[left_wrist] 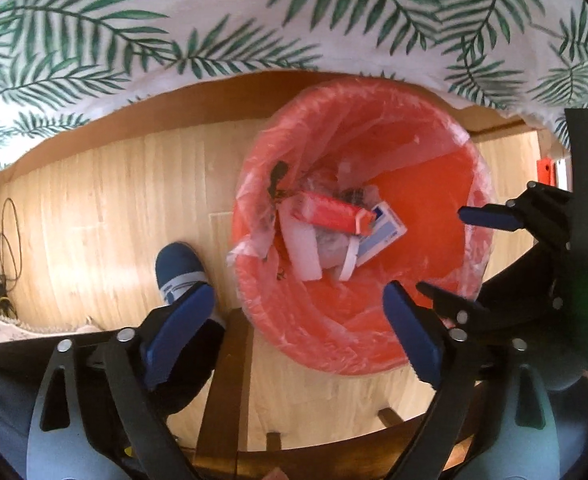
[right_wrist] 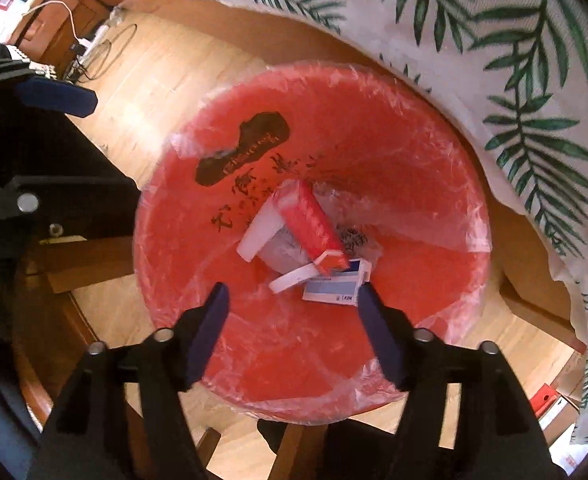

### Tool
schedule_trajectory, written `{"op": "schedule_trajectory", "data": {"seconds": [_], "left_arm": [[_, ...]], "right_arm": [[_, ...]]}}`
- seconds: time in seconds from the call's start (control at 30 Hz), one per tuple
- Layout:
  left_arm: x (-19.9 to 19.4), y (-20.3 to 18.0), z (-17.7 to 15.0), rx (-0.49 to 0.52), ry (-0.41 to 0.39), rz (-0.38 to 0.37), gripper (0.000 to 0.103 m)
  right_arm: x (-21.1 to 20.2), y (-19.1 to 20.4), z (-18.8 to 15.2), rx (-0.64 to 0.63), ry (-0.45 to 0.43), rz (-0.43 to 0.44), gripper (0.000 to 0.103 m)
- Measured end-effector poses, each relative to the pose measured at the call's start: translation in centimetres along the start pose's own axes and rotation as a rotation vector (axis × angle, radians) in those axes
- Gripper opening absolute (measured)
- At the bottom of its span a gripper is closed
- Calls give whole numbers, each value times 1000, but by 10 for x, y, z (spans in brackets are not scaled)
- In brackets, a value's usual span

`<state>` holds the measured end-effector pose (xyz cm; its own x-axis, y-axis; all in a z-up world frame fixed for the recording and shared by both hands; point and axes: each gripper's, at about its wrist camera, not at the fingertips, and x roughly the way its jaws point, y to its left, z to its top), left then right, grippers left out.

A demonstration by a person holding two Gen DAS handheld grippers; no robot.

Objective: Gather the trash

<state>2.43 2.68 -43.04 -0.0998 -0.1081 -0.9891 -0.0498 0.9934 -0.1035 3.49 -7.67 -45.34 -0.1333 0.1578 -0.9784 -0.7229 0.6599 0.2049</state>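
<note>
Both grippers hang over the red bin [right_wrist: 414, 184] with nothing between their fingers: the left gripper [left_wrist: 294, 332] spread wide, the right gripper [right_wrist: 294, 332] parted. The trash, a red carton [right_wrist: 314, 232] and a blue-and-white box [right_wrist: 334, 292] among it, lies at the bottom. The loose plastic liner [left_wrist: 254, 244] could snag on a dipping finger. The hanging leaf-print cloth [left_wrist: 254, 20], a shoe [left_wrist: 182, 272] and a wooden chair rail [left_wrist: 230, 380] crowd the bin
</note>
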Motion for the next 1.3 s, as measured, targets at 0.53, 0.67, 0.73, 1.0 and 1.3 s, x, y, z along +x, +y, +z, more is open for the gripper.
{"op": "schedule_trajectory", "data": {"seconds": [0.53, 0.67, 0.73, 1.0, 1.3], "left_arm": [[-76, -13, -8, 53, -224, 52, 97], [-91, -23, -17, 77, -225, 62, 97], [-100, -28, -23, 95, -218, 73, 97], [-145, -46, -57, 166, -232, 76, 97], [-208, -69, -92, 245, -299, 269, 97]], "right_arm": [[-128, 12, -35, 71, -300, -155, 98], [-150, 17, -55, 127, -309, -169, 98], [-157, 20, -66, 163, -302, -196, 98], [-190, 34, -99, 254, -265, -168, 98], [-244, 51, -112, 208, -312, -140, 98]]}}
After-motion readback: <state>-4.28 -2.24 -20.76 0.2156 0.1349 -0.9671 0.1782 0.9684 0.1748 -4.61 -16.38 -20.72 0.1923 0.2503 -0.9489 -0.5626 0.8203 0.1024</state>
